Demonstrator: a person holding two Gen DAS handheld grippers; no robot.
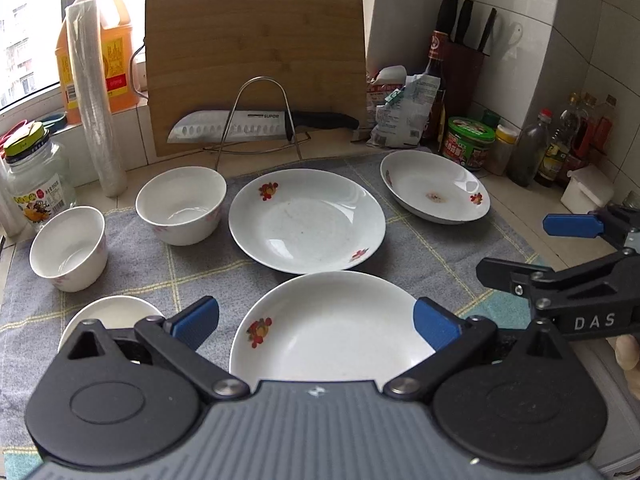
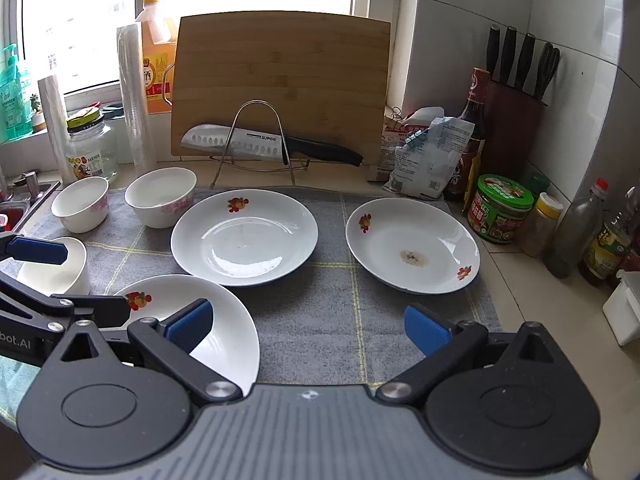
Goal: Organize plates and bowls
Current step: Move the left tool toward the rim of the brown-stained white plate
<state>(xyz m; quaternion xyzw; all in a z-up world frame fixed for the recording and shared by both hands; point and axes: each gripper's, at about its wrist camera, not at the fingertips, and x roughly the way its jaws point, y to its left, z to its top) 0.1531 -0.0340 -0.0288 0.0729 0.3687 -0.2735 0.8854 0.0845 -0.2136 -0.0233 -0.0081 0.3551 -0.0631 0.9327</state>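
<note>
Nearest plate empty, far plate stained

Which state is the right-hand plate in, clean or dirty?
Dirty: the right-hand plate has a brown stain at its centre; it sits upright on the grey cloth, otherwise empty.

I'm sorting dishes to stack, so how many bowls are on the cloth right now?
3. One bowl sits at the back beside the middle plate, one bowl left of it, and one bowl nearest, partly hidden behind the left gripper.
</note>
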